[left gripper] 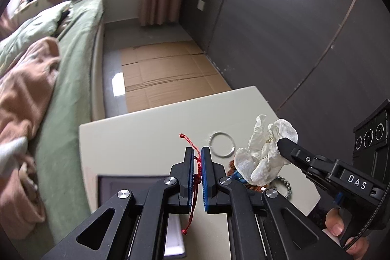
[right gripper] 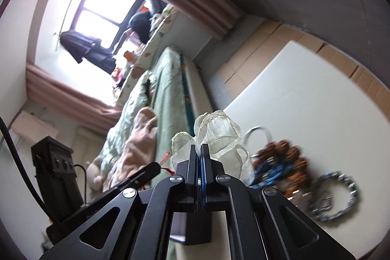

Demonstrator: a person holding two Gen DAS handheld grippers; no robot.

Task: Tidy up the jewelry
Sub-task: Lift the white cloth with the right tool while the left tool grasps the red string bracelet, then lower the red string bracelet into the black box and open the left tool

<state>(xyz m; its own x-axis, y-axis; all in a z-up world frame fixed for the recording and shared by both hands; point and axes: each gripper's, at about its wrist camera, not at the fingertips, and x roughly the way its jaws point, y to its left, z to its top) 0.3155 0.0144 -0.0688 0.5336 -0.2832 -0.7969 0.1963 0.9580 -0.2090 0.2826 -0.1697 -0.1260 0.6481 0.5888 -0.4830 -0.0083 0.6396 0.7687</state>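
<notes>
My left gripper [left gripper: 198, 155] is shut on a red cord bracelet [left gripper: 198, 177], held above the white table [left gripper: 136, 138] and the dark jewelry box [left gripper: 126, 187] at its near left. My right gripper [right gripper: 199, 150] is shut on a crumpled white translucent shell-like piece [right gripper: 217, 135], which also shows in the left wrist view [left gripper: 263, 152], raised over the table. A silver bangle [left gripper: 221, 145] lies flat on the table; it also shows in the right wrist view [right gripper: 258, 132]. Brown bead bracelets [right gripper: 287, 157], a blue piece [right gripper: 275, 172] and a silver chain bracelet [right gripper: 336, 196] lie to the right.
A bed with green sheets [left gripper: 73, 60] and a pink blanket [left gripper: 26, 99] runs along the left. Flattened cardboard [left gripper: 168, 70] covers the floor beyond the table. A dark wardrobe [left gripper: 292, 16] stands to the right.
</notes>
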